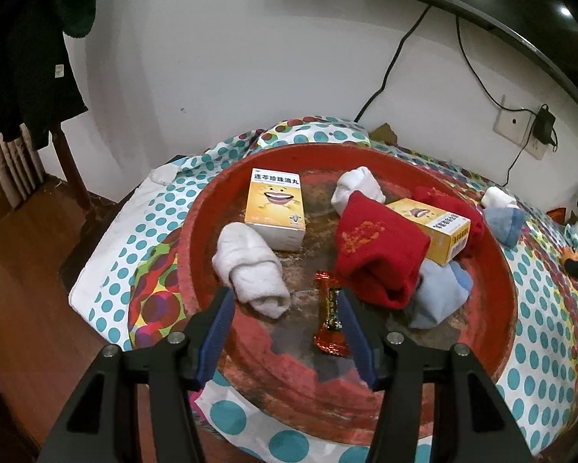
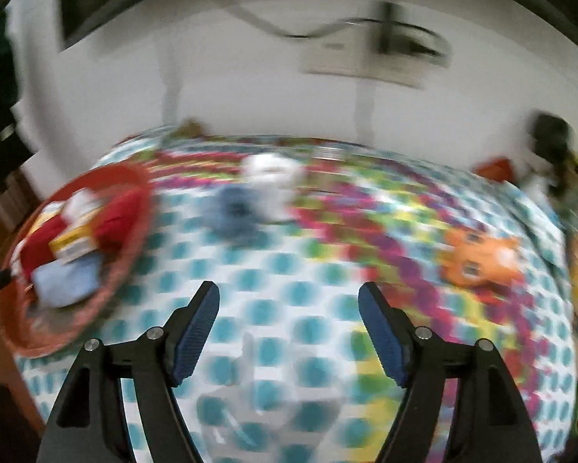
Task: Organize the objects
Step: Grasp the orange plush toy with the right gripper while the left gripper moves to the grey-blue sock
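Observation:
A round red tray (image 1: 212, 200) on a dotted cloth holds two yellow medicine boxes (image 1: 275, 208) (image 1: 439, 227), a rolled white sock (image 1: 250, 270), another white sock (image 1: 356, 189), a red sock (image 1: 377, 254), a light blue sock (image 1: 439, 293) and an orange candy bar (image 1: 329, 308). My left gripper (image 1: 285, 301) is open above the tray's near side, its right finger beside the candy bar. My right gripper (image 2: 289, 297) is open and empty over the cloth; that view is blurred. A white and a blue sock (image 2: 250, 196) lie on the cloth ahead of it, with the tray (image 2: 130, 254) at left.
An orange cartoon-face item (image 2: 478, 258) lies on the cloth at right. A wall with cables and a socket (image 1: 516, 123) stands behind the table. Dark clothes (image 1: 26, 58) hang at left above a wooden floor. A white and a blue sock (image 1: 501, 212) lie beyond the tray.

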{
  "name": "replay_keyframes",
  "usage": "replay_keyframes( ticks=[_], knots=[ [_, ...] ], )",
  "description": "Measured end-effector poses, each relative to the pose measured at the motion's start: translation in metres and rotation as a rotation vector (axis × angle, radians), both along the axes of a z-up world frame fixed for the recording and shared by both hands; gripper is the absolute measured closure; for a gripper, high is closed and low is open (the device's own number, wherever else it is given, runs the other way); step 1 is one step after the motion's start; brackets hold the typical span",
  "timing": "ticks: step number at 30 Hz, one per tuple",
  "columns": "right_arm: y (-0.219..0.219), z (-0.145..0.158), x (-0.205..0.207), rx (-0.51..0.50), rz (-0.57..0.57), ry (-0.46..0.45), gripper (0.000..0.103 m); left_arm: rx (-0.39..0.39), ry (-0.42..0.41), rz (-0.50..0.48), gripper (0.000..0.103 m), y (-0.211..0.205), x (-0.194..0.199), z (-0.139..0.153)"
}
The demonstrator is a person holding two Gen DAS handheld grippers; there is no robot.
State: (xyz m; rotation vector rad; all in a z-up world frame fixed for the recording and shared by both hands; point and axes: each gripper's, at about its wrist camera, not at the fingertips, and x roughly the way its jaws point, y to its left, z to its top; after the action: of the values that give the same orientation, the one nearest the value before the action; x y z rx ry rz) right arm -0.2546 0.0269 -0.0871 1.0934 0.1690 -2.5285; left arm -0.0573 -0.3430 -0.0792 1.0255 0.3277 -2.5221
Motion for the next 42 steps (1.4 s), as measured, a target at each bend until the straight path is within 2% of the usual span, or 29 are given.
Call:
replay_keyframes(
  ticks=[3,8,11,19,23,26,29,30,36,42],
  knots=[
    [0.047,-0.002,-0.017,-0.01,-0.124,0.01,0.023,0.003,-0.006,-0.003,0.046,0.001,-0.001,-0.002],
    [0.096,-0.004,-0.044,0.054,-0.271,0.043,0.01,-0.028,-0.011,-0.013,0.046,0.006,-0.002,-0.002],
    [0.108,-0.011,-0.06,0.081,-0.298,0.028,0.01,-0.075,-0.009,-0.031,0.046,0.013,-0.003,-0.001],
    [0.11,-0.036,-0.095,0.121,-0.319,-0.008,0.01,-0.113,-0.027,-0.067,0.046,0.022,-0.009,-0.01],
    [0.109,-0.041,-0.105,0.109,-0.317,-0.019,0.01,-0.12,-0.021,-0.071,0.046,0.024,-0.008,-0.012],
    [0.11,-0.048,-0.111,0.104,-0.31,-0.032,0.011,-0.127,-0.032,-0.074,0.046,0.025,-0.01,-0.015],
    [0.112,-0.052,-0.114,0.07,-0.296,-0.051,0.019,-0.167,-0.059,-0.07,0.046,0.028,-0.013,-0.018],
    [0.113,-0.053,-0.115,0.053,-0.289,-0.058,0.026,-0.17,-0.063,-0.07,0.046,0.028,-0.013,-0.019],
    [0.113,-0.057,-0.115,0.031,-0.283,-0.065,0.029,-0.13,-0.063,-0.048,0.046,0.026,-0.012,-0.015],
    [0.118,-0.059,-0.115,-0.004,-0.29,-0.069,0.032,-0.146,-0.076,-0.048,0.046,0.037,-0.013,-0.014]
  ],
)
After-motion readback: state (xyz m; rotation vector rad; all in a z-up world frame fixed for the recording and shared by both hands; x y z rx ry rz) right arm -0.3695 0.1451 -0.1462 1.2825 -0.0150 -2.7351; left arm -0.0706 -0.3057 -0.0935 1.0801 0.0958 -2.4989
